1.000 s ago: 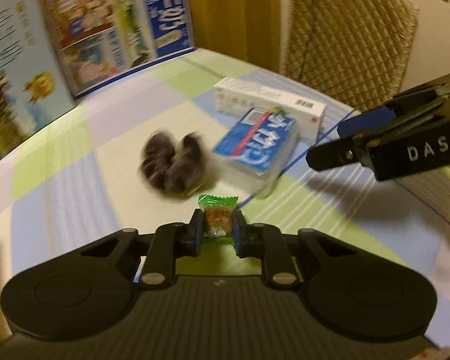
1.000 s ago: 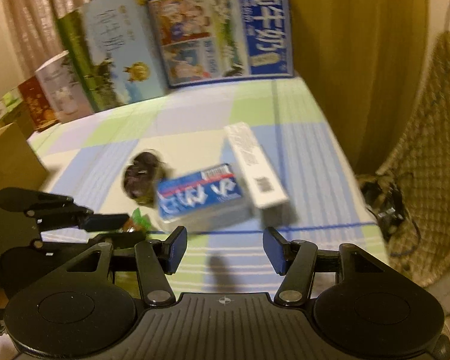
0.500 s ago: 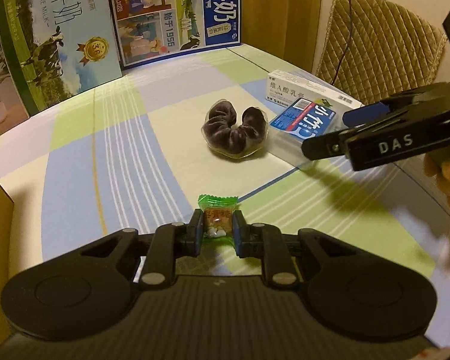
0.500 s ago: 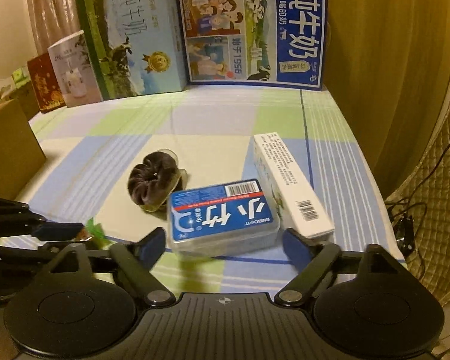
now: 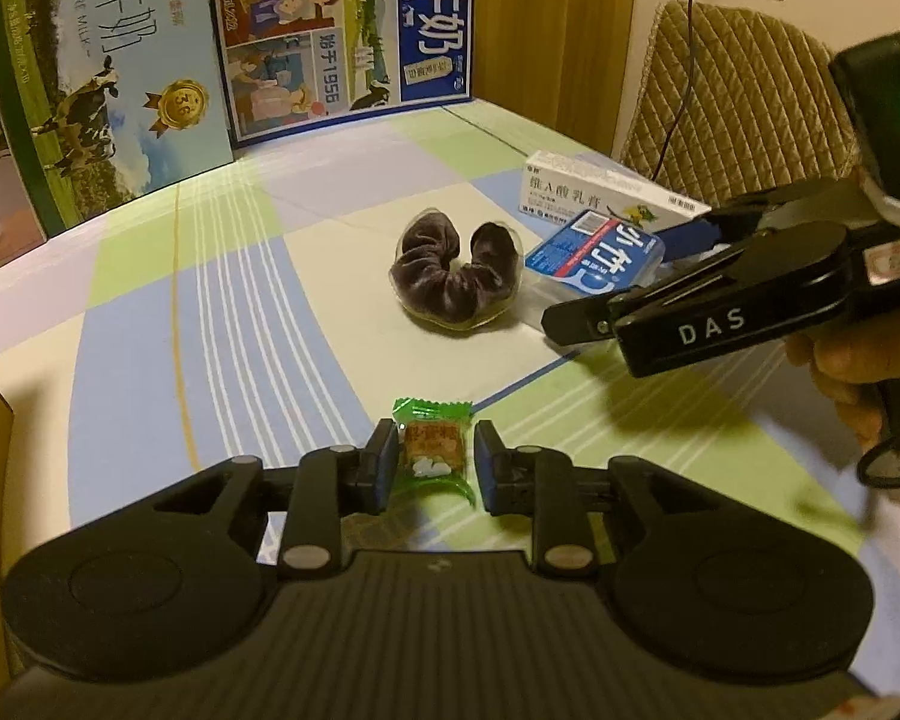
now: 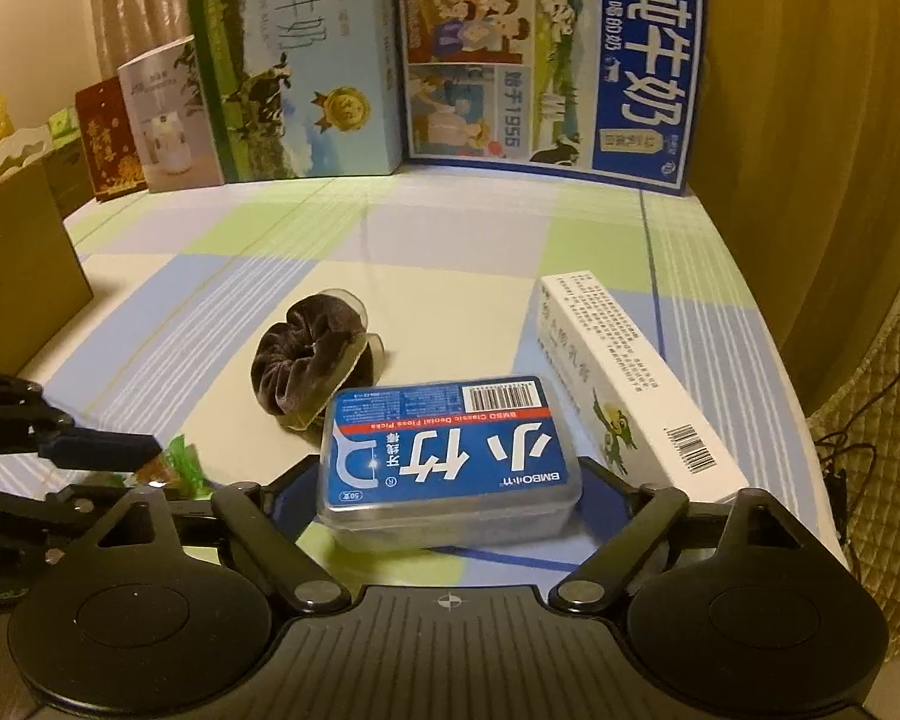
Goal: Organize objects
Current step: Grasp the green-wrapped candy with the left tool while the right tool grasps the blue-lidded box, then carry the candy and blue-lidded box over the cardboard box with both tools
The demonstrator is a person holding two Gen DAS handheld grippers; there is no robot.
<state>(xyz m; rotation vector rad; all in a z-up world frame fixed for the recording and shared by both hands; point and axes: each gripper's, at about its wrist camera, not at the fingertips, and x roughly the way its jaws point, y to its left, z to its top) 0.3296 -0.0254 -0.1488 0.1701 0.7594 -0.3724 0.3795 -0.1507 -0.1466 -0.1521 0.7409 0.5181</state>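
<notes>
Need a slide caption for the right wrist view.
Right gripper closing around the blue dental floss pick box, beside a scrunchie and white carton.

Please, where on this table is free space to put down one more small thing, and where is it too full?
Free: the wide striped cloth between the milk cartons at the back and the dark scrunchie; also the strip between the scrunchie and the cardboard box. Crowded: the near right corner, where the floss box, white carton and both grippers sit close together.

The checked tabletop [image 5: 222, 312] lies open left of the dark velvet scrunchie [image 5: 456, 276]. Tall printed milk cartons [image 6: 426, 60] wall the far edge; a brown cardboard box [image 6: 18, 264] blocks the left.
</notes>
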